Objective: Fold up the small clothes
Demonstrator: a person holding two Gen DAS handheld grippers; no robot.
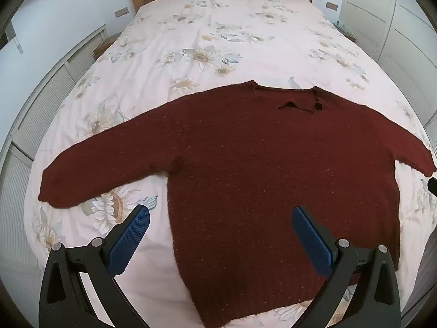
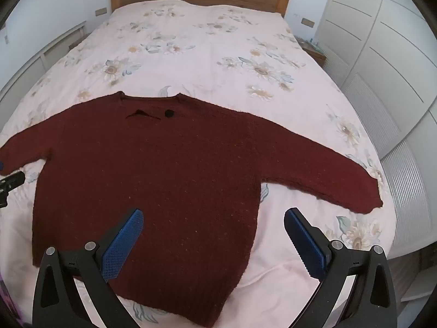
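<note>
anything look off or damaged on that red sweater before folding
Possibly: the dark red sweater has a dark slit-like mark and a black spot just below the neckline. Whether it is a tear or trim is unclear.

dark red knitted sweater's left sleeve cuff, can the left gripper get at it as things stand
Probably yes: the left gripper is open above the bed, and the sleeve cuff lies flat on the floral bedspread with nothing between.

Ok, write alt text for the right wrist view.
A dark red sweater lies flat, sleeves spread, on a floral bedspread. The open right gripper hovers above its lower hem, holding nothing.
</note>
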